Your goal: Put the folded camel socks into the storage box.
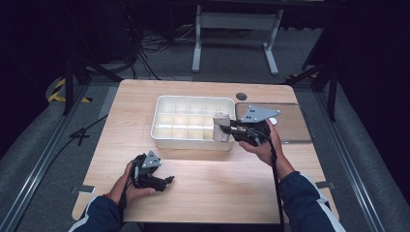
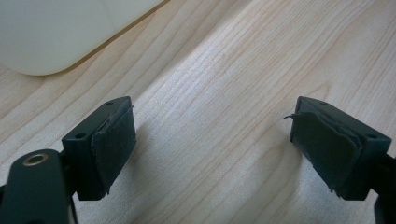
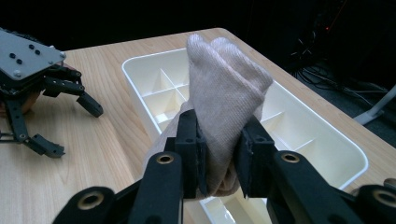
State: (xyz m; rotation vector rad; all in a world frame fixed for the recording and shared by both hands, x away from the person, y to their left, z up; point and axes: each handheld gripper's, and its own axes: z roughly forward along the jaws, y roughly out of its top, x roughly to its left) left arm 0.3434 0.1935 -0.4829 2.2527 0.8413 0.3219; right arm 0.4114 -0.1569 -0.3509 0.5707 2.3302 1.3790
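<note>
Sock roll (image 3: 219, 98), beige and folded, is pinched between the pads of our right hand-held gripper (image 3: 222, 161), above the near right corner of the white divided tray (image 1: 164, 137). In the high view the roll (image 1: 222, 127) stands over the compartments at the tray's right end. To do this step well, we think we should keep the grip firm, bring the roll over one free cell, lower it straight between the dividers, and open only when it sits inside. If it comes down tilted, it can catch on a divider. Our left hand-held gripper (image 1: 153, 178) rests on the table (image 1: 208, 193) with jaws spread and nothing between them, well apart from the tray. Farther right, a flat lid (image 1: 290, 121) lies beside the tray.
</note>
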